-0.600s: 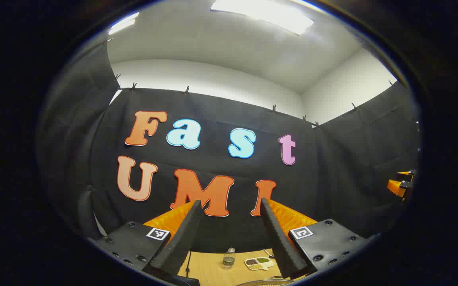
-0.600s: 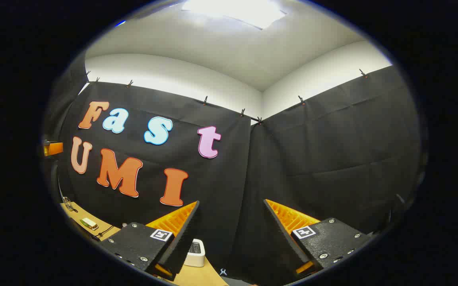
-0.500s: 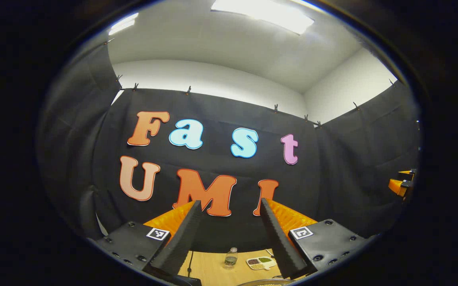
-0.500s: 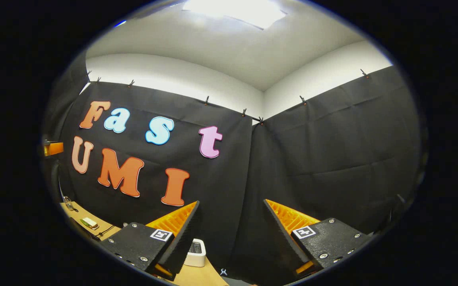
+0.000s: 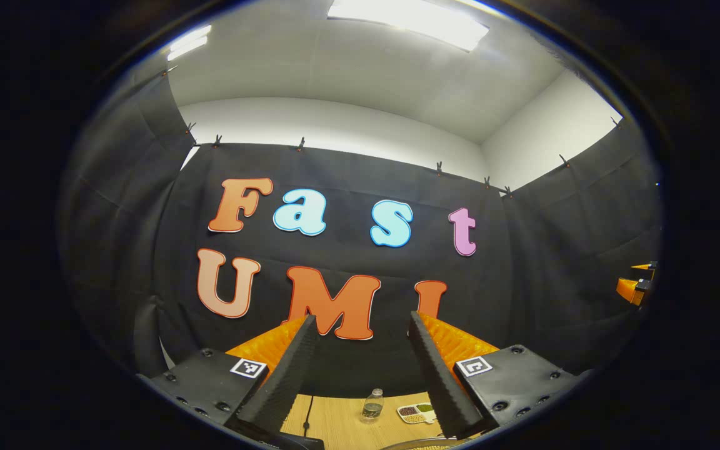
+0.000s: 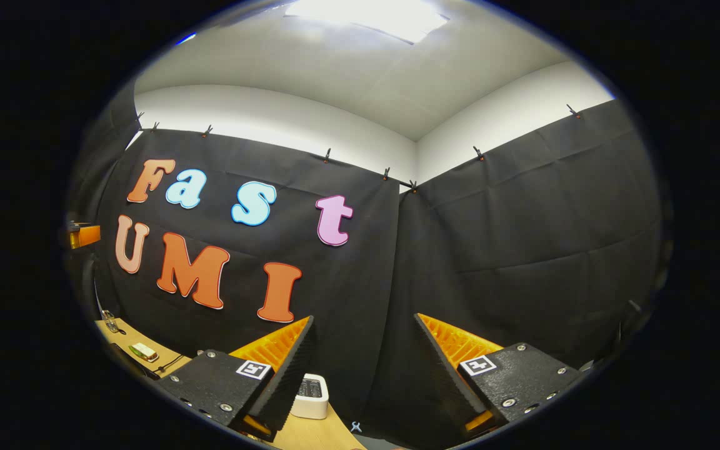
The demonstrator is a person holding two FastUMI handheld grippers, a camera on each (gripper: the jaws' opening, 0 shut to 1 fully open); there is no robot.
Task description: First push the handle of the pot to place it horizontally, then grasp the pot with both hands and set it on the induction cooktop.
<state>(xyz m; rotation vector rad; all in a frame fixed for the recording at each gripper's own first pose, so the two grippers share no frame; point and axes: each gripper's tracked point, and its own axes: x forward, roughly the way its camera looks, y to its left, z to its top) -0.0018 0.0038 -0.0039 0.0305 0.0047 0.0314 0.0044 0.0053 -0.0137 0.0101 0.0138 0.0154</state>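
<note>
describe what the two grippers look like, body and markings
Left gripper: two wedge-shaped jaws with ribbed inner faces and orange ribbed backing, each on a black textured block with round screws and a small square black-and-white tag. Right gripper: the same build, with wedge jaws, orange backing, black screwed blocks and one square tag per side.

I count one small bottle [image 5: 372, 406] and one divided dish [image 5: 417, 413] on my table [image 5: 335, 422]; one white box [image 6: 310, 396] and one small flat item [image 6: 143, 352].
</note>
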